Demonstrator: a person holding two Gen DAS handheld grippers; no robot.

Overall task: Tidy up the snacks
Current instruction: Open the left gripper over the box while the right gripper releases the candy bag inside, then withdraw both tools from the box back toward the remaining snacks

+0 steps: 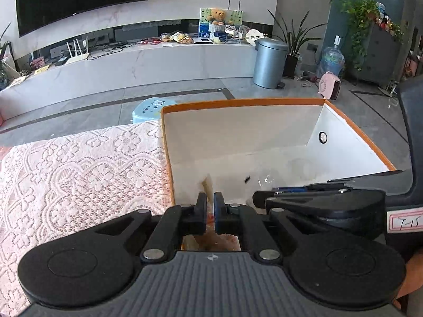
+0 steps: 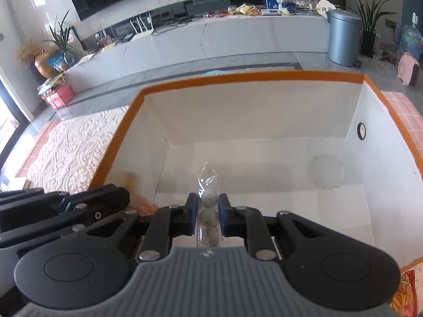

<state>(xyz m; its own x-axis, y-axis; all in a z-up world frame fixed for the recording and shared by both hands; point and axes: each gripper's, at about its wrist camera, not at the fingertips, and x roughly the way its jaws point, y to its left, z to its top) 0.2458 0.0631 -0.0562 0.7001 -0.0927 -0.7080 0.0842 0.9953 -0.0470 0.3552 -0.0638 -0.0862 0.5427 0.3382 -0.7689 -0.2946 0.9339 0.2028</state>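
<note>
OK, left wrist view: left gripper (image 1: 210,206) clenched on a thin orange-tinted snack wrapper (image 1: 207,185), poised over the near-left corner of the orange-rimmed white box (image 1: 238,103) on the lace cloth (image 1: 79,171). Right wrist view: right gripper (image 2: 208,207) pinching a clear packet of round pale snacks (image 2: 208,198), inside the box, above its floor

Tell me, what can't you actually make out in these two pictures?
- Left wrist view: the orange snack packet in the left gripper is mostly hidden by the gripper body; its kind is unreadable.
- Right wrist view: the clear bag of round snacks in the right gripper is cut off below.
- Box: near floor hidden by both grippers.
</note>
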